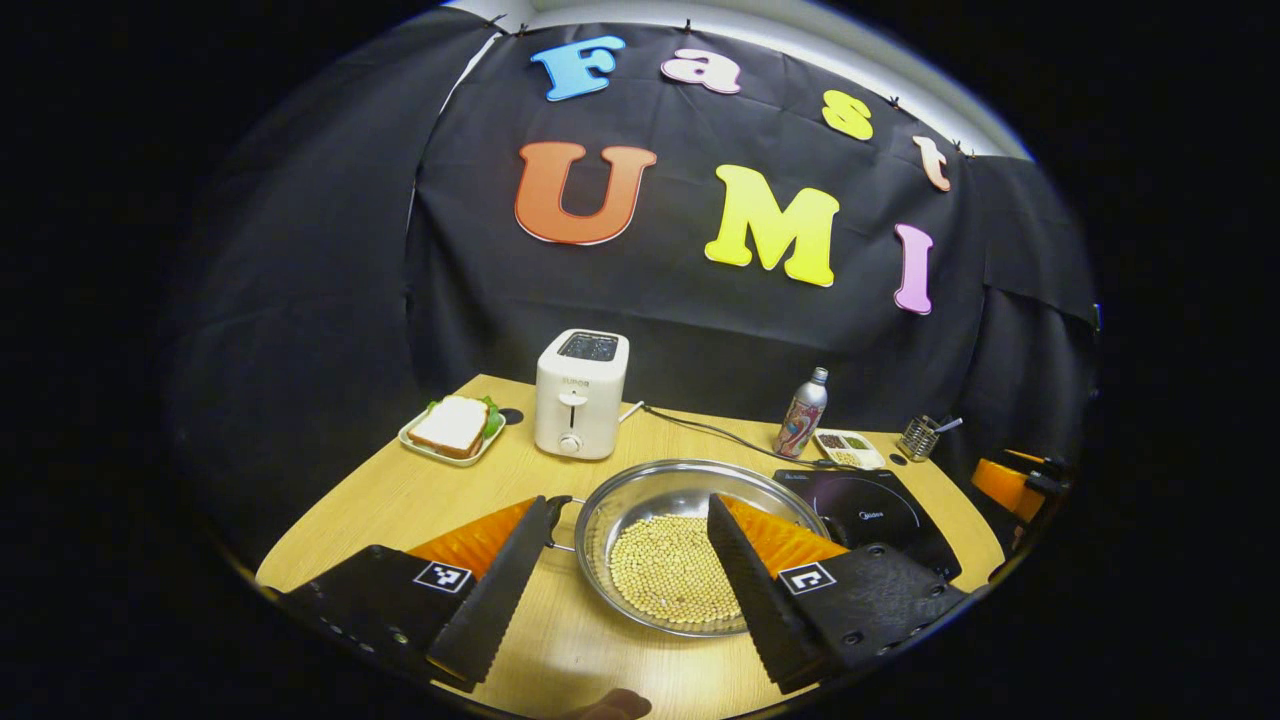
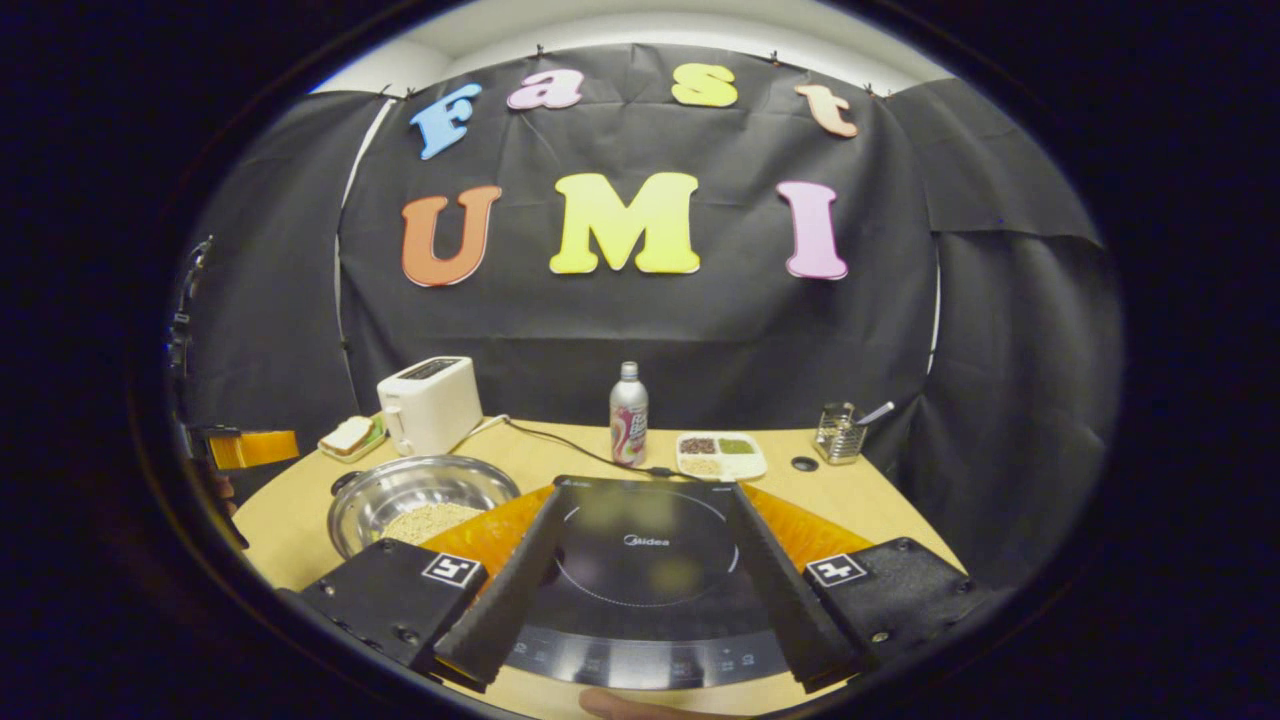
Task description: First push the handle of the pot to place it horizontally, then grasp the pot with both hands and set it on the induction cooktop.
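1. The left claw [image 1: 630,525] is released, its fingers spread wide above the near-left part of the steel pot [image 1: 650,490].
2. The pot, holding pale beans [image 1: 665,575], sits on the wooden tabletop [image 1: 440,495] just left of the induction cooktop [image 1: 870,510]; its small side handle [image 1: 562,500] lies close to the left finger's tip.
3. The right claw [image 2: 645,525] is released too, its fingers spread over the cooktop.
4. Behind stand a white toaster [image 1: 581,393], a sandwich plate [image 1: 452,430] and a bottle [image 1: 803,413].

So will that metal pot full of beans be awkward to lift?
Probably. The pot looks rigid, shiny steel, so likely slippery. It is wide and shallow, and its loose beans could shift or spill if tilted. The filling probably makes it fairly heavy.
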Demonstrator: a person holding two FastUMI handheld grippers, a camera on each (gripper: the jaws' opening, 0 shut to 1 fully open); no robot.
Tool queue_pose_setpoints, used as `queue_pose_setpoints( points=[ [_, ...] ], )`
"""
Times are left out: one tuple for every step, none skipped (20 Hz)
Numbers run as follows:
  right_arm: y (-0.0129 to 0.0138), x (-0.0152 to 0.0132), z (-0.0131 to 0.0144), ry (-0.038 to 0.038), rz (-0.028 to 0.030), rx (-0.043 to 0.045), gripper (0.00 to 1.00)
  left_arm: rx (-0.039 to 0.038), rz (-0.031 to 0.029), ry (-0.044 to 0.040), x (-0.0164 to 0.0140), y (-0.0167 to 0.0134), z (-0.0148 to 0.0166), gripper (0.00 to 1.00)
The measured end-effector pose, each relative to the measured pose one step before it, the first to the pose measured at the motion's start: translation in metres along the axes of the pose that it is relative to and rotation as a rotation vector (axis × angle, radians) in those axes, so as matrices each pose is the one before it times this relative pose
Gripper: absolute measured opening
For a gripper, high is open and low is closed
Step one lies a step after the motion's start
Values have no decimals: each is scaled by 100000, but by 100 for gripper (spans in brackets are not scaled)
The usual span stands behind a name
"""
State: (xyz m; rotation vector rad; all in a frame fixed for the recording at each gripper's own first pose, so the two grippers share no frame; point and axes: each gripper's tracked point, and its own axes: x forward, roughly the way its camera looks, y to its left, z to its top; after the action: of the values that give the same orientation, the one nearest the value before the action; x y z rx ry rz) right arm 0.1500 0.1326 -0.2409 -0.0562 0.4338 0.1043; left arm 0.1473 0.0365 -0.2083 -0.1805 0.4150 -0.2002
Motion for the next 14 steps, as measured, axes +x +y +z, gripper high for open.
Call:
queue_pose_setpoints(
  points=[
    [692, 775, -412, 1252, 1101, -130, 100, 552, 1080, 1054, 338, 220, -412, 95],
    [515, 808, -313, 1387, 317, 46, 100, 834, 947, 829, 495, 329, -351, 95],
    [329, 775, -379, 1003, -254, 406, 100, 982, 674, 573, 616, 170, -165, 96],
    [355, 827, -318, 1146, -96, 254, 100, 1163, 1200, 1187, 715, 201, -239, 96],
    [595, 765, -529, 2058, 923, 473, 100, 1081, 1448, 1801, 691, 330, -591, 95],
    [639, 795, -564, 2339, 1403, 1186, 100, 696, 1262, 1491, 600, 332, -346, 96],
    [447, 765, -572, 1865, 306, 754, 100, 206, 721, 916, 789, 264, -265, 96],
    [79, 871, -375, 702, -1376, -140, 100, 109, 60, 886, 654, 72, -277, 95],
    [113, 851, -534, 1338, -1380, -578, 100, 786, 180, 1514, 591, 228, -417, 95],
    [311, 874, -797, 2511, -787, -667, 100, 1172, 972, 1072, 644, 396, -301, 95],
    [649, 745, -1062, 3044, 891, -350, 100, 1305, 916, 881, 805, 413, -290, 95],
    [769, 724, -976, 2961, 1853, 781, 100, 898, 756, 1501, 762, 459, -329, 95],
    [722, 546, -678, 2761, 1887, 1761, 100, 357, -125, 1547, 791, 195, -380, 95],
    [623, 697, -547, 1826, 1637, 1853, 100, 759, -72, 1299, 693, -168, -313, 95]
  ],
)
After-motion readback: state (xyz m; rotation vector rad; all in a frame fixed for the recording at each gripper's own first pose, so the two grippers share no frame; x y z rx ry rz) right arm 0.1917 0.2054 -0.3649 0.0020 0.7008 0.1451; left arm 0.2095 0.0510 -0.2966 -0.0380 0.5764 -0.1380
